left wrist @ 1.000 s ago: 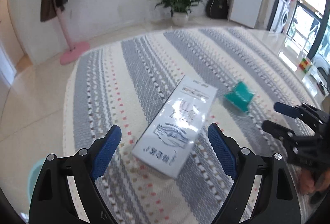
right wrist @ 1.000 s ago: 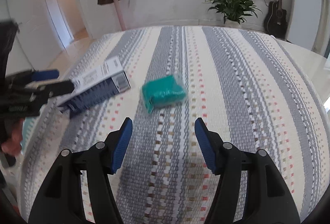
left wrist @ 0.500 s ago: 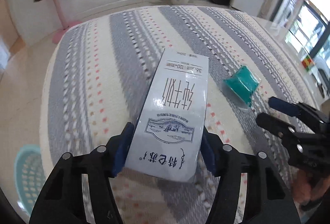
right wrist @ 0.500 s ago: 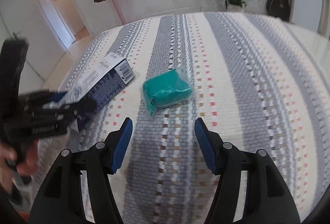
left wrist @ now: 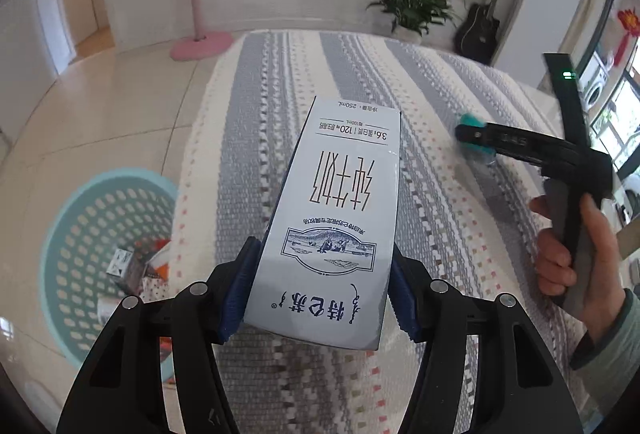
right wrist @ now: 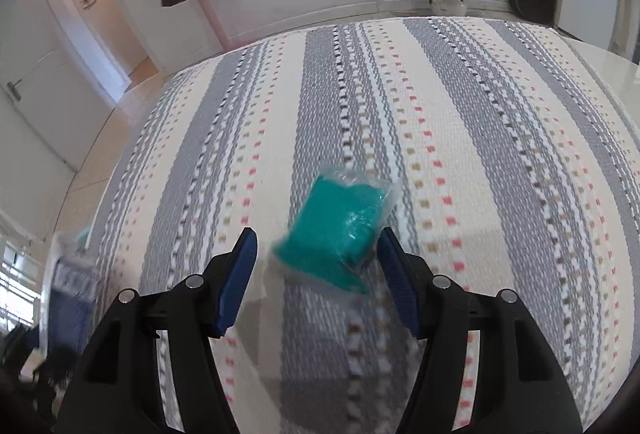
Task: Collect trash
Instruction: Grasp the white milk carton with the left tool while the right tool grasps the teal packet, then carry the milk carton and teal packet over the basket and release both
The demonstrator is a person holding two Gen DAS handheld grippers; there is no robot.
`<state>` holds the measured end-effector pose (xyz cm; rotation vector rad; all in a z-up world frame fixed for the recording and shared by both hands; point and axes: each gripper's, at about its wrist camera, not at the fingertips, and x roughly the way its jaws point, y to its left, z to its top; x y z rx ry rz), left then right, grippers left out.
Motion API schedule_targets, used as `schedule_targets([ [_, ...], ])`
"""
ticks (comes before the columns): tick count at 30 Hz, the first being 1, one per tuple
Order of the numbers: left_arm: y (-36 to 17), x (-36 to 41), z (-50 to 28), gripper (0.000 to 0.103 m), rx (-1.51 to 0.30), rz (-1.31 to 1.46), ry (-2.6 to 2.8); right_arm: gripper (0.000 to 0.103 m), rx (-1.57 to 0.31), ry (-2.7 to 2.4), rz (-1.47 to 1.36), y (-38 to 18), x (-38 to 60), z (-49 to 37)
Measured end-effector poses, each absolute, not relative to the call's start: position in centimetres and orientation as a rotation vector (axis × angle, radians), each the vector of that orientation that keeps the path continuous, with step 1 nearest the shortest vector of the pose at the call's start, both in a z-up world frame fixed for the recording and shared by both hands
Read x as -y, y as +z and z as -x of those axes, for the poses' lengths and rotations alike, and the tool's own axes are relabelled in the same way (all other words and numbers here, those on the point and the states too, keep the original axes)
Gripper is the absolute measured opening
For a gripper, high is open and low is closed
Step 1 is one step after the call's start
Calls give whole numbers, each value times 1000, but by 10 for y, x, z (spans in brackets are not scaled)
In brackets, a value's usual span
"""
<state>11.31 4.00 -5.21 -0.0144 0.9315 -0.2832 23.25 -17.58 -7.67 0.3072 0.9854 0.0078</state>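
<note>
My left gripper (left wrist: 322, 290) is shut on a white milk carton (left wrist: 340, 210) and holds it up off the striped rug (left wrist: 440, 234). The carton also shows blurred at the left edge of the right wrist view (right wrist: 70, 274). A teal packet in clear wrap (right wrist: 340, 230) lies on the rug. My right gripper (right wrist: 316, 278) is open, with its jaws on either side of the packet's near end. In the left wrist view the right gripper (left wrist: 468, 138) reaches over the packet (left wrist: 472, 122), mostly hiding it.
A teal laundry-style basket (left wrist: 80, 234) stands on the tile floor left of the rug, with several pieces of trash in it. A pink coat stand (left wrist: 198, 14), a potted plant (left wrist: 412, 6) and a guitar (left wrist: 478, 30) line the far wall.
My left gripper closed on the carton and lifted it, swinging towards the basket side. My right gripper moved forward until the teal packet sits between its open jaws.
</note>
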Motion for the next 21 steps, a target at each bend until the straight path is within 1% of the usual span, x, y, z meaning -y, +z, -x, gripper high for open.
schedule_targets([
  [4, -52, -47, -111, 57, -920, 54, -281, 59, -983, -33, -243, -79, 162, -238],
  [5, -52, -49, -111, 57, -917, 58, -281, 57, -981, -42, -224, -78, 159, -236],
  [6, -52, -47, -113, 57, -914, 56, -280, 53, -979, -50, -210, -78, 156, -234],
  [7, -52, -47, -113, 57, -909, 50, -273, 46, -975, -51, -196, -77, 154, -234],
  [11, -42, -61, -108, 57, -874, 70, -250, 36, -942, -43, -139, -70, 139, -224],
  [15, -19, -92, -98, 57, -804, 131, -204, 35, -909, 54, -139, -46, 107, -210],
  [21, 9, -155, -85, 57, -722, 223, -88, 35, -776, 245, -19, 18, 16, -180],
])
